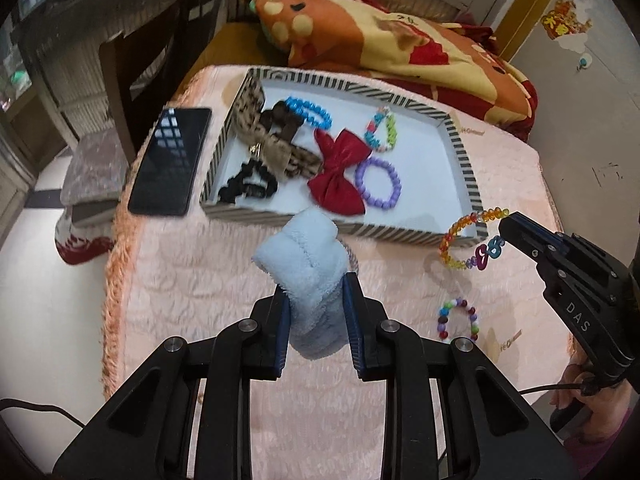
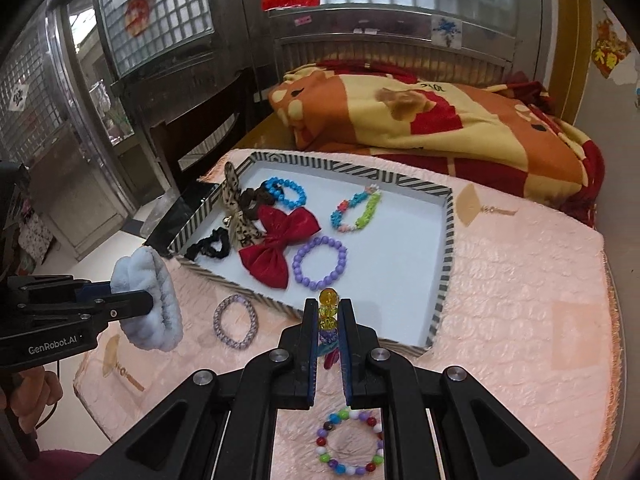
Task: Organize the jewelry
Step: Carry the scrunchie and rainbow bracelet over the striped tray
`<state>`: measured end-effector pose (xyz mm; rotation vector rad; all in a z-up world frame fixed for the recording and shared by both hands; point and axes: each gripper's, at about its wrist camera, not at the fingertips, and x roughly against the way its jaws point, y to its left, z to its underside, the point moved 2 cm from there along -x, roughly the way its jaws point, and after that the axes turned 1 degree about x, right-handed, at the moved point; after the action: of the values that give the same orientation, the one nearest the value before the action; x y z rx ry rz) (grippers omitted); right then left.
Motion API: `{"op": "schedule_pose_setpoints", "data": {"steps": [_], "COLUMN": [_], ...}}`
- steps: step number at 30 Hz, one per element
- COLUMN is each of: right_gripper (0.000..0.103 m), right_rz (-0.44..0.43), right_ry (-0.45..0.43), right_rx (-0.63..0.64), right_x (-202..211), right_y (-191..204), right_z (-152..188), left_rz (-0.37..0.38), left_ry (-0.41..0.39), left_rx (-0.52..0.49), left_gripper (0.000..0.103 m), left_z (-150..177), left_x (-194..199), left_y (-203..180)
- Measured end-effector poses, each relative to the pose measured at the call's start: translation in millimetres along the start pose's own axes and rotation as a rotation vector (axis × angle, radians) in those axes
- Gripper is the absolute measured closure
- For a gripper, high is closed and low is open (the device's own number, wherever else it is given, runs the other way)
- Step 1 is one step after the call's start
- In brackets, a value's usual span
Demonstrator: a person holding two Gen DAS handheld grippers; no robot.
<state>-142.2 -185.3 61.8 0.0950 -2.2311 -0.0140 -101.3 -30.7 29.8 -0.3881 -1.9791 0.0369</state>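
Note:
A striped-rim white tray (image 1: pixel 456 148) (image 2: pixel 446 264) on a pink bedspread holds bracelets, bows and scrunchies. My left gripper (image 1: pixel 314 284) (image 2: pixel 150 300) is shut on a fluffy light-blue scrunchie (image 1: pixel 308 256) (image 2: pixel 156 300), held above the bedspread in front of the tray's near edge. My right gripper (image 2: pixel 328 308) (image 1: pixel 500 230) is shut on an amber bead bracelet (image 1: pixel 464 240) (image 2: pixel 328 308), held over the tray's near right corner. A multicoloured bead bracelet (image 1: pixel 458 320) (image 2: pixel 350 446) and a lilac chain bracelet (image 2: pixel 235 322) lie on the bedspread.
A black phone (image 1: pixel 170 160) lies left of the tray. A folded orange and red blanket (image 1: pixel 400 40) (image 2: pixel 440 120) sits behind the tray. In the tray are a red bow (image 1: pixel 340 168) and a purple bead bracelet (image 1: pixel 378 184). The bed edge drops off at left.

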Motion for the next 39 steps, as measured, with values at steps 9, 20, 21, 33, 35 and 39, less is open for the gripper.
{"op": "schedule_pose_setpoints", "data": {"steps": [9,20,21,33,35,39], "right_gripper": [0.094,0.094,0.094,0.094,0.094,0.094], "right_rz": [0.014,0.026,0.026,0.023,0.026,0.040], "right_ry": [0.015,0.049,0.053,0.117,0.127,0.145], "right_rx": [-0.037,-0.080,-0.085,-0.110,-0.109,-0.122], "right_x": [-14,-47,-49,-93,-101,-116], "right_y": [-13,-32,-34,-49,-53,-67], "right_z": [-12,-31,-32,-51,-55,-61], "left_rz": [-0.012,-0.024,-0.026,-0.052,-0.056,-0.067], "left_ry": [-0.012,-0.013,-0.013,0.002,0.008,0.019], "left_rx": [-0.048,-0.084,-0.090,-0.159,-0.167,-0.177], "left_gripper": [0.080,0.080,0.080,0.080,0.080,0.080], "left_z": [-18,-62,-66,-115,-124,-139], "left_x": [-4,-21,-24,-62,-69,-86], "left_y": [-6,-6,-7,-25,-28,-33]}}
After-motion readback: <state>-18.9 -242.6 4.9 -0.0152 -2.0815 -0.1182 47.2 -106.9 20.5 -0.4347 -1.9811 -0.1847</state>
